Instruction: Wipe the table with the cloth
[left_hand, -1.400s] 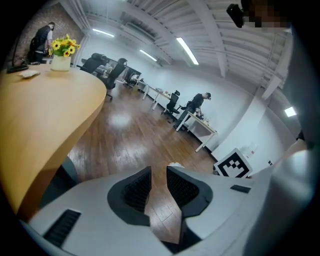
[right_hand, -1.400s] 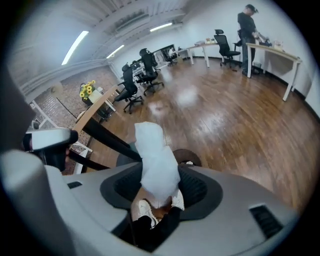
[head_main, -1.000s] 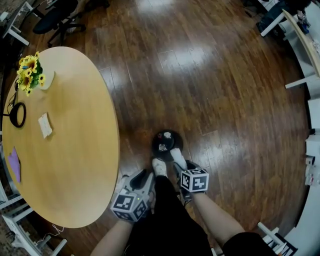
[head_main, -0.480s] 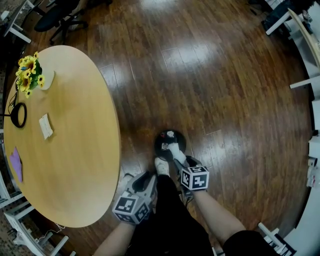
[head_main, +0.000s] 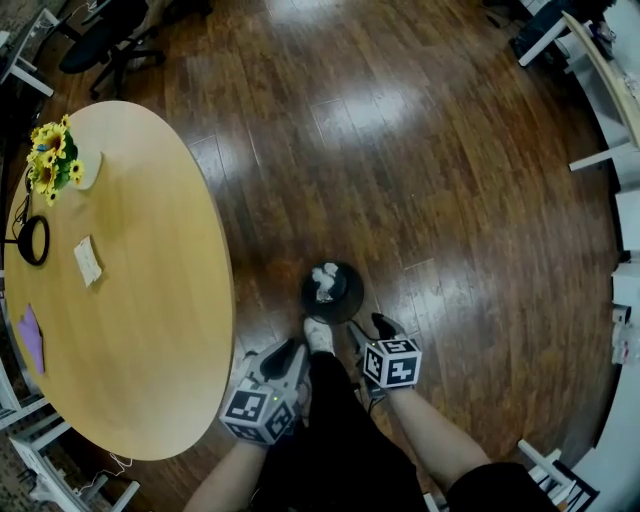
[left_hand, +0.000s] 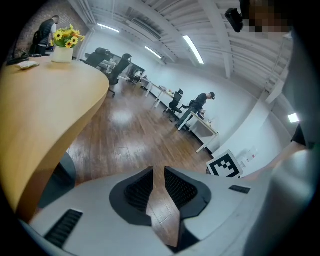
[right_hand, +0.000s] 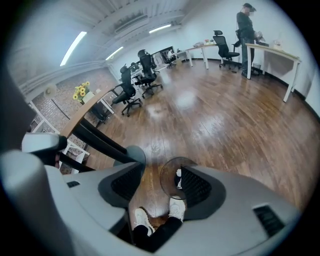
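Brown wood is all around: a shiny floor (head_main: 420, 150) and a big oval table (head_main: 150, 320). A small purple thing that looks like the cloth (head_main: 30, 338) lies on the table's far side, right by the edge. Both claws are well apart from it, held close to the person's body over the floor.

The left gripper (left_hand: 159, 175) has just been closing. Its jaws stand narrow, with nothing between them. The right gripper (right_hand: 159, 172) has just been opening. Its jaws are wide and empty too, with only the person's white shoes showing through the gap.

I think the cloth has yet to be picked up. The reach goes across the table, so an arm could bump the sunflowers (head_main: 50, 155) or the white card (head_main: 88, 260). A clumsy poke could push the cloth off the edge. A narrow claw might slide over it and grab nothing. A round black thing (head_main: 332, 290) sits by the feet, so a step could trip on it.
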